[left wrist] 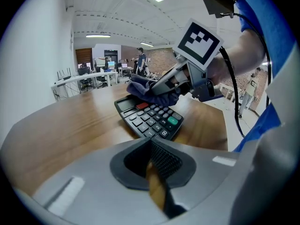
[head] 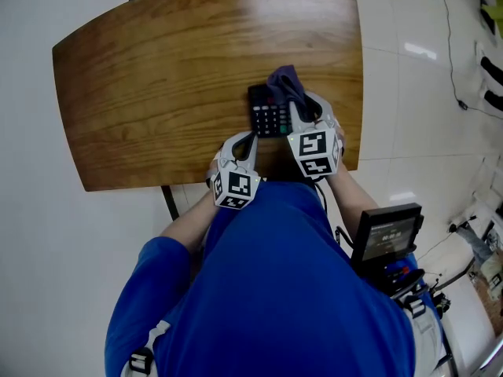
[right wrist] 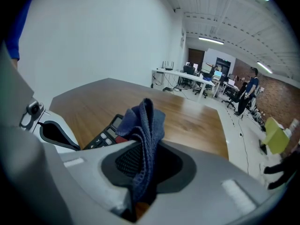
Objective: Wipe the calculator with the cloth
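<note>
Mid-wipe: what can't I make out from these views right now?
Calculator far right corner: head view, under the cloth.
Key labels: head view, too small.
Most of the calculator: right gripper view, behind the right hand-held gripper and cloth.

The person is wearing a blue short-sleeved shirt [head: 267, 289] and white buckled straps [head: 148, 350]. A black screened box [head: 385, 234] is trailing black cables [left wrist: 230, 93]. The left gripper [head: 250, 137] and right gripper [head: 303, 107] are showing grey shells, black ribbed pads [left wrist: 161, 161] and black-and-white marker cubes [head: 236, 187].
</note>
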A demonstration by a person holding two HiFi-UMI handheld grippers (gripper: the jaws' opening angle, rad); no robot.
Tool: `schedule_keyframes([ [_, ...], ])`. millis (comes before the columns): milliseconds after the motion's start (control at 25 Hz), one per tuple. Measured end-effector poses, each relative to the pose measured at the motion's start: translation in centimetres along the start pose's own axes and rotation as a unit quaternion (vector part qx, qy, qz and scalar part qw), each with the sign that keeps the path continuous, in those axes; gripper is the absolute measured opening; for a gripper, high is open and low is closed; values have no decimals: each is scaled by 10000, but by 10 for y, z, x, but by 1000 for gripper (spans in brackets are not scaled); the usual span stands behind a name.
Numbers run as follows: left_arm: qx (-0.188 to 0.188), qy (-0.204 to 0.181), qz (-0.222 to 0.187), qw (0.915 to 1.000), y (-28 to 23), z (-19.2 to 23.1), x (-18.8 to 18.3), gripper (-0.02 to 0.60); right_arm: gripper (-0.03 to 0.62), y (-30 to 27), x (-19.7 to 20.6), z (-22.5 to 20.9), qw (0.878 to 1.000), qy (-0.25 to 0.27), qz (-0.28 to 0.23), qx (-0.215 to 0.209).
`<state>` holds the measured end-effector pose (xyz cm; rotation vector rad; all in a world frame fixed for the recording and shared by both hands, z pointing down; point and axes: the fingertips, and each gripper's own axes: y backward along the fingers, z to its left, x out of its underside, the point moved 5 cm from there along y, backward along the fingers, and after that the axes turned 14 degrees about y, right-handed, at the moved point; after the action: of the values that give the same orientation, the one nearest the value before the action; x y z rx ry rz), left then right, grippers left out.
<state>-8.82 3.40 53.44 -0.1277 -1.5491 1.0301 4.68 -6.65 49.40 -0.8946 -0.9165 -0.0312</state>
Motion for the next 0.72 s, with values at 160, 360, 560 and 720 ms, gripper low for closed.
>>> schedule_keyframes([
  [160, 21, -16, 31, 10000, -3, -1, 2, 6, 67, 0, 7, -4, 9999, -26, 111, 62],
  [360, 10, -19, 73, 10000, -7, -3, 4, 6, 67, 0, 6, -1, 9999, -22, 144, 11],
  [560, -11, 30, 132, 9999, -4, -5, 9, 6, 67, 2, -9, 24, 9993, 175, -71, -334],
  [720, -3, 64, 128, 9999, 1, -10, 7, 6, 67, -1, -21, 51, 9963, 410, -118, -740],
])
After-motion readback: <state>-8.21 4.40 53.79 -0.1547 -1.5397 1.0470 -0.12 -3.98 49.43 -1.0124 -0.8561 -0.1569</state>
